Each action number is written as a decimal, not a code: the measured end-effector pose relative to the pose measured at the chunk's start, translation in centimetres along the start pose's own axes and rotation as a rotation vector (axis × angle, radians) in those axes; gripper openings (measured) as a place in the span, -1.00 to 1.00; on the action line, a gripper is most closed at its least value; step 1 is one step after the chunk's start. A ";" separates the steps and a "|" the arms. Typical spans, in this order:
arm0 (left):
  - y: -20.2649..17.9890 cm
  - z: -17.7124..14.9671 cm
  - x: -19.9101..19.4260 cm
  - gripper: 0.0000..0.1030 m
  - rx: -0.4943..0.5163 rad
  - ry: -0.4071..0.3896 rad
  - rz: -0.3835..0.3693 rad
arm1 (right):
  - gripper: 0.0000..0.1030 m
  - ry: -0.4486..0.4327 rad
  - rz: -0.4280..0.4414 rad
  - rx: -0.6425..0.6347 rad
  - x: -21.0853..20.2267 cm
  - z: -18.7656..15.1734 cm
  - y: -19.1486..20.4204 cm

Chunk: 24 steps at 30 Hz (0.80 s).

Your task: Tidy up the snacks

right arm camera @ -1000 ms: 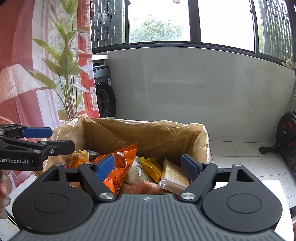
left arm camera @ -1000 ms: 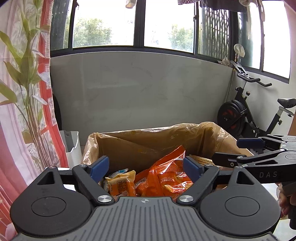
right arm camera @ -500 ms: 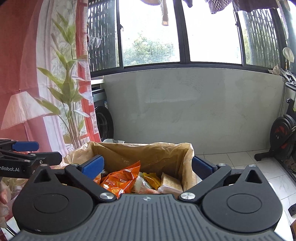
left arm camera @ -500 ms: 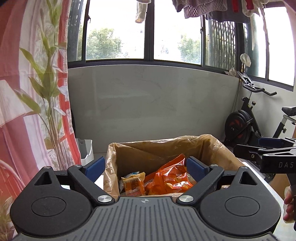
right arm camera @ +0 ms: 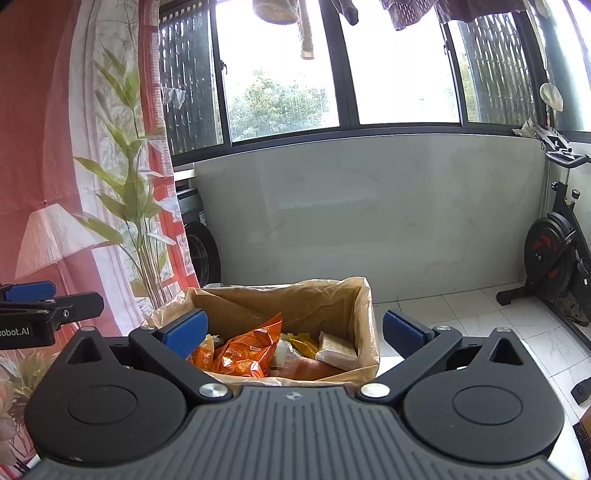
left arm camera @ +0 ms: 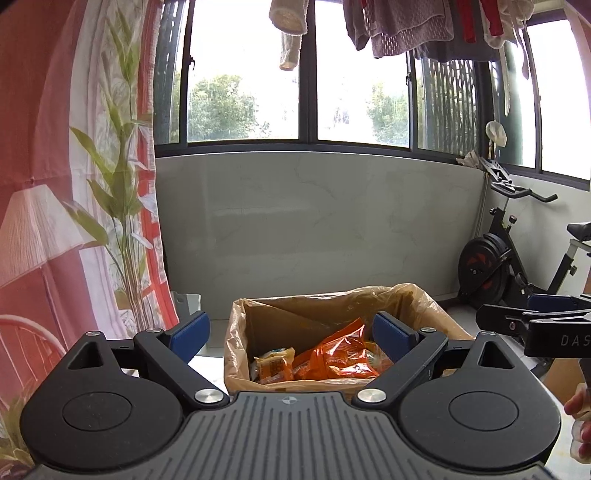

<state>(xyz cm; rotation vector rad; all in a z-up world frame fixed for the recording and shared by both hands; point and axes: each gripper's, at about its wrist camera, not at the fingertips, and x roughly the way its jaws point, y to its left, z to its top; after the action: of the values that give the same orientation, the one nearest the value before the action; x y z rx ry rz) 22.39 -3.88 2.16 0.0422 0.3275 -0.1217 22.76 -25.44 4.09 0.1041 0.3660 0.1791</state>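
A cardboard box lined with a tan plastic bag stands ahead, holding several snack packs. An orange chip bag lies on top, with a small yellow-orange pack at its left and a pale cracker pack at the right. My left gripper is open and empty, held back from and above the box. My right gripper is open and empty, likewise back from the box. Each gripper shows at the edge of the other's view: the right one, the left one.
A grey half-wall under windows stands behind the box. An exercise bike is at the right. A red curtain with plant print hangs at the left. A washing machine is behind the curtain. Laundry hangs overhead.
Both grippers have pulled back and risen away from the box, so it looks smaller and lower. Both jaws have widened slightly. The snacks have not moved.
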 end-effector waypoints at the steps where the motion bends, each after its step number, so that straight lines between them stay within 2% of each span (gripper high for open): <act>1: 0.0 -0.1 -0.2 0.87 -0.009 0.002 -0.006 | 1.00 0.001 0.002 -0.001 -0.2 -0.1 0.0; 11: 0.5 -0.2 -0.6 0.87 -0.020 0.017 0.044 | 1.00 0.010 -0.024 -0.005 -1.0 -0.5 0.0; 24: 0.4 -0.1 -1.0 0.87 -0.004 0.025 0.056 | 1.00 0.000 -0.053 -0.019 -1.1 -0.6 0.0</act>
<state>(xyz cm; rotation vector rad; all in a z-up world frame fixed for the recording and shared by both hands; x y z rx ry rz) 21.45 -3.40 2.43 0.0486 0.3509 -0.0646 21.49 -25.58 3.93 0.0759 0.3670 0.1304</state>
